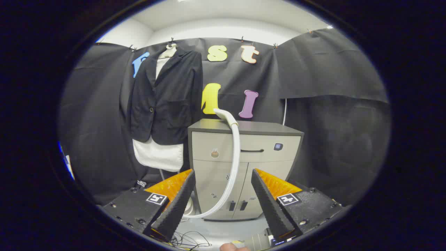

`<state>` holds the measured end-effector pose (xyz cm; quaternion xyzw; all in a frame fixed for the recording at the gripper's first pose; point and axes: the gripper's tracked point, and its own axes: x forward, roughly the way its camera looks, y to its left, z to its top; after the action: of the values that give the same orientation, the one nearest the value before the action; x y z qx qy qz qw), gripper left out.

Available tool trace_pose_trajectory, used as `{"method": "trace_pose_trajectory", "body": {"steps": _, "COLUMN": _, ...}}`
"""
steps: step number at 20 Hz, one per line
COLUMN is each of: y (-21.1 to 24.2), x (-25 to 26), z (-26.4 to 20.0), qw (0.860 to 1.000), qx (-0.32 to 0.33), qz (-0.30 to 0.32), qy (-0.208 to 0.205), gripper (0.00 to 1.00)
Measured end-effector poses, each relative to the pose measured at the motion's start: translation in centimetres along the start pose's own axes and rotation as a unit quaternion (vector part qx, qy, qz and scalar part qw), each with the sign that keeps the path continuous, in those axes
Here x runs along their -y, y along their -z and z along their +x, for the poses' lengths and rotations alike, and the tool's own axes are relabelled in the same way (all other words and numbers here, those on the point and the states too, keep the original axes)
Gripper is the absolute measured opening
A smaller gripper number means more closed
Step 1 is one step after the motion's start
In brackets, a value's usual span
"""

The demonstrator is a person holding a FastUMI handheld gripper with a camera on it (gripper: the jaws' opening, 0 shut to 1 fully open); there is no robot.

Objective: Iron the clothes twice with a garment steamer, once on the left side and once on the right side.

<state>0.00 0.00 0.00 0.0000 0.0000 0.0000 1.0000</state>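
gripper [223, 205] is wide open, with nothing held. its two fingers [177, 205] stand far apart and point at a cabinet [271, 164] ahead. they touch nothing.

the cabinet is grey with a dark top. it has a drawer with a thin handle [252, 151] and two doors below.

the steamer head [226, 116] lies on the cabinet top, near its left side. a white hose [234, 164] runs from the head down the front of the cabinet. it bends to the left near the floor, just beyond the left finger.

a dark jacket [167, 97] hangs on the wall to the left of the cabinet, well beyond the fingers. it sits over a white shirt [158, 155] that shows at the neck and below the hem. the jacket has one button [151, 109] at the front.

some thin wires [188, 240] lie on the floor below the left finger. a bit of a finger of a person [231, 247] shows low down between the gripper's fingers.
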Motion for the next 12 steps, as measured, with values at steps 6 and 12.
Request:
{"method": "trace_pose_trajectory", "body": {"steps": 6, "y": 0.6, "x": 0.9, "z": 1.1, "qw": 0.999, "qx": -0.007, "qz": 0.022, "qy": -0.023, "gripper": 1.0}}
{"method": "trace_pose_trajectory", "body": {"steps": 12, "y": 0.9, "x": 1.2, "z": 1.4, "qw": 0.999, "qx": -0.011, "qz": 0.023, "qy": -0.024, "gripper": 1.0}}
